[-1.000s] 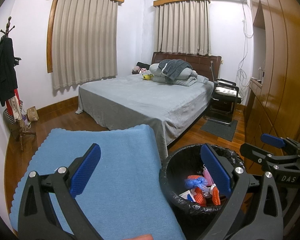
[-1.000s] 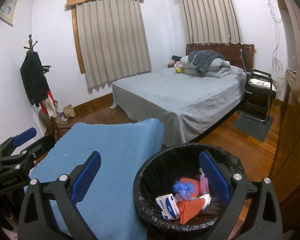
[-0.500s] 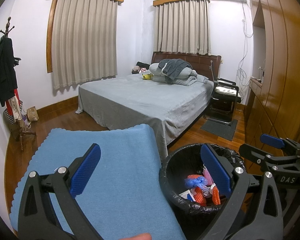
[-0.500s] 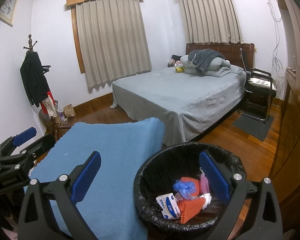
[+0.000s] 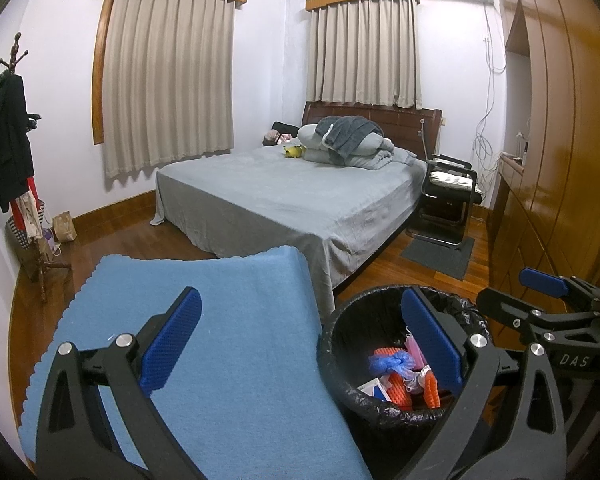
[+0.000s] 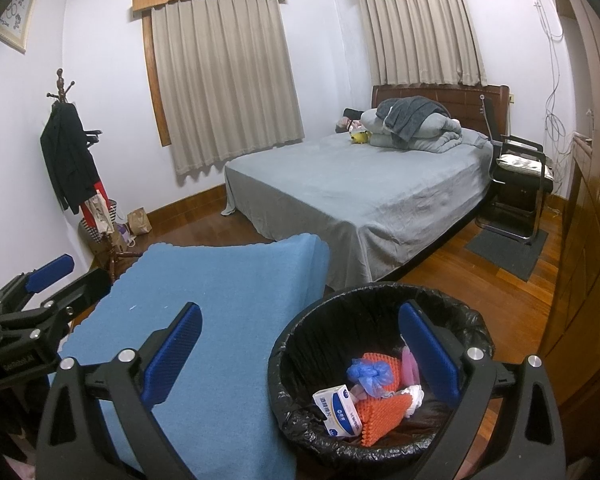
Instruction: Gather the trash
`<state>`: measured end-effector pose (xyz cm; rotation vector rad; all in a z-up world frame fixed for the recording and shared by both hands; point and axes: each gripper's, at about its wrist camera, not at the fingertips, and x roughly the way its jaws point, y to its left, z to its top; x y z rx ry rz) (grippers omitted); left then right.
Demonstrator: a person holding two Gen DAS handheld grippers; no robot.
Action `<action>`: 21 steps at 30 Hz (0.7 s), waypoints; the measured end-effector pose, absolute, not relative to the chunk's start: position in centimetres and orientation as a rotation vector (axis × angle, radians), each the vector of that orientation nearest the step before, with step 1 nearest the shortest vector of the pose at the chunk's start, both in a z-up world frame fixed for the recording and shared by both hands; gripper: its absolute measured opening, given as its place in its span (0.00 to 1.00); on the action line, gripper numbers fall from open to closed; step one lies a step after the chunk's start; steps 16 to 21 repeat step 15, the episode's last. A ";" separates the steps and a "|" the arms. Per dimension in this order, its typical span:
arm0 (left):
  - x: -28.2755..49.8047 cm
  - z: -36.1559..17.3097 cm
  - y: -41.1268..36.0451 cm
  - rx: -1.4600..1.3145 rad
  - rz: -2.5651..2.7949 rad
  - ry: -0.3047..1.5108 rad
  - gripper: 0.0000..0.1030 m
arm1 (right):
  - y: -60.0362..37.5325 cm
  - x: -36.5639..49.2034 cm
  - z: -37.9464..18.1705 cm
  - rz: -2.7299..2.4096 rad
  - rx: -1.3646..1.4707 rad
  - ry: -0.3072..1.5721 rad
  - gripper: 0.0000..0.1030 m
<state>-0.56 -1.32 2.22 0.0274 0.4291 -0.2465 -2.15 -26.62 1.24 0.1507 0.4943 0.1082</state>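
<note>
We are standing in a bedroom, looking over a grey bed set against the far wall under two curtained windows. Nearer to us, a blue cloth is covering a flat surface, and nothing is lying on it that we can make out. Just to its right, a black-lined trash bin is sitting on the wooden floor. Inside it the trash is lying in a small heap: orange foam netting, a crumpled blue glove, something pink, and a white box with blue print.

We are holding the left gripper with its jaws spread wide, gripping nothing, straddling the edge between cloth and bin. We are holding the right gripper likewise wide open and empty, its right finger hanging over the bin.

We are judging the collecting to be finished or nearly so, since no loose trash is showing outside the bin. The next move is probably calling for a look around for leftovers, or for gathering the bag's rim.
</note>
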 end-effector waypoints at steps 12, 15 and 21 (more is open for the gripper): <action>-0.6 2.2 -1.2 0.027 -0.246 0.430 0.94 | -26.3 -2.4 1.2 0.109 0.152 0.498 0.94; -0.7 2.2 -1.1 0.028 -0.245 0.431 0.94 | -26.3 -2.4 1.3 0.109 0.152 0.497 0.94; -0.7 2.2 -1.1 0.028 -0.245 0.431 0.94 | -26.3 -2.4 1.3 0.109 0.152 0.497 0.94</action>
